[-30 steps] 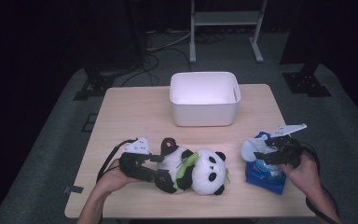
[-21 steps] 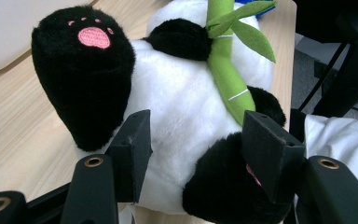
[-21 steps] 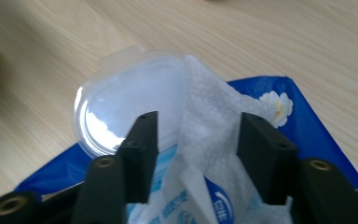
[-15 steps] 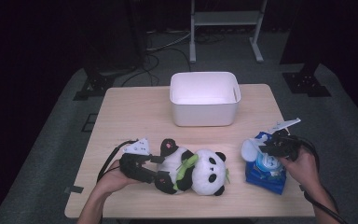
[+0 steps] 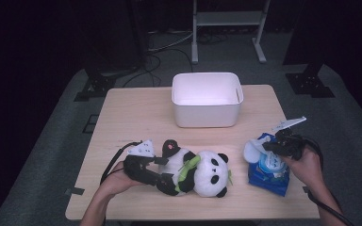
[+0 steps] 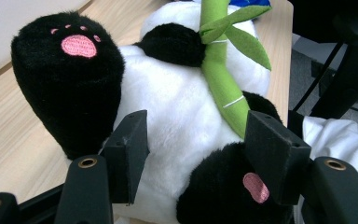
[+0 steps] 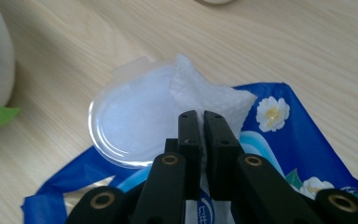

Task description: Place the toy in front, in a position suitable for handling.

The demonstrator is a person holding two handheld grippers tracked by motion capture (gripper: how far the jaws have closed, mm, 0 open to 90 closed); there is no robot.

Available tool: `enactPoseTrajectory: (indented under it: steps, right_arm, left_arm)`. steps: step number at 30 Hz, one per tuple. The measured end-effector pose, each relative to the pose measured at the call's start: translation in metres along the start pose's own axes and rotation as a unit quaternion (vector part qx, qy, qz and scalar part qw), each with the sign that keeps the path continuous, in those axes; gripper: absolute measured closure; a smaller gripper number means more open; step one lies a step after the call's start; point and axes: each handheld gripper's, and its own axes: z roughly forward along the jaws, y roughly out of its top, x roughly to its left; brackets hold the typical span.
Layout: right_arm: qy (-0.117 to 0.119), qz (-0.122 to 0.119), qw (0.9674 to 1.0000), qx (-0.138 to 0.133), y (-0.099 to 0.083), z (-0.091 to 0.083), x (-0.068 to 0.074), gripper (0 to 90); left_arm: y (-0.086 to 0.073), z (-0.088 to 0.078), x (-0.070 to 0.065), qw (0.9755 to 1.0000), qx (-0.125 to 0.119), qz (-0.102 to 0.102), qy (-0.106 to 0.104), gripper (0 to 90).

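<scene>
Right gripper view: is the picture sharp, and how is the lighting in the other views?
Right gripper view: the white wipe and the right gripper are sharp, the panda's edge soft. Left gripper view: the plush panda is evenly lit, without glare. High view: the table is bright, the surroundings nearly black.

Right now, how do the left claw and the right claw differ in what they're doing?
The left claw has its jaws set apart around the plush panda, and they have just been opening further; the right claw has just closed, pinched tight on a white wipe that sticks out of the blue wipes pack. The left one handles a bulky toy, the right one a thin sheet. Both are low over the table.
</scene>
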Motion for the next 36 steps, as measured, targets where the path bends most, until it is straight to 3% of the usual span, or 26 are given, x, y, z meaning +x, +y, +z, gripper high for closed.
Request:
enactPoseTrajectory:
  steps: [9,11,13,18,20,21,23,27,28,30,35,36]
  right_arm:
    - [0.022,-0.022,0.9993,-0.023,0.02,-0.014,0.017,85.8]
    - [0.033,-0.041,0.9982,-0.028,0.029,-0.016,0.029,85.7]
    - [0.036,-0.044,0.998,-0.028,0.032,-0.017,0.034,85.7]
    - [0.064,-0.081,0.9939,-0.039,0.051,-0.018,0.06,85.7]
    - [0.082,-0.092,0.9915,-0.044,0.059,-0.018,0.073,85.7]
    - [0.101,-0.105,0.9882,-0.047,0.068,-0.017,0.086,85.4]
    - [0.111,-0.112,0.9864,-0.046,0.072,-0.017,0.092,85.4]
    - [0.151,-0.142,0.977,-0.05,0.09,-0.014,0.124,85.4]
    - [0.151,-0.142,0.977,-0.05,0.09,-0.014,0.124,85.4]
    - [0.168,-0.156,0.9719,-0.055,0.097,-0.013,0.138,85.4]
    - [0.198,-0.173,0.9628,-0.064,0.106,-0.011,0.159,85.4]
    - [0.207,-0.181,0.9592,-0.067,0.107,-0.01,0.165,85.1]
  left_arm:
    - [0.001,0.001,-0.001,1.0,0.002,0.003,0.004,37.8]
    - [0.001,0.001,-0.001,1.0,0.002,0.004,0.005,37.9]
    - [0.001,0.001,-0.001,1.0,0.002,0.004,0.005,37.8]
    - [0.001,0.001,-0.001,1.0,0.001,0.002,0.005,37.6]
    - [0.0,0.001,0.0,1.0,0.001,0.001,0.005,37.6]
    - [0.0,0.001,-0.001,1.0,0.0,-0.002,0.005,37.5]
    - [0.0,0.001,-0.001,1.0,0.001,-0.001,0.005,37.6]
    - [0.0,0.001,0.0,1.0,0.001,0.001,0.004,37.4]
    - [0.0,0.001,0.0,1.0,0.001,0.001,0.004,37.4]
    - [0.0,0.002,0.0,1.0,0.001,0.0,0.004,37.4]
    - [-0.001,0.002,0.0,1.0,0.002,-0.003,0.002,37.2]
    - [-0.001,0.002,0.0,1.0,0.002,-0.004,0.002,37.1]
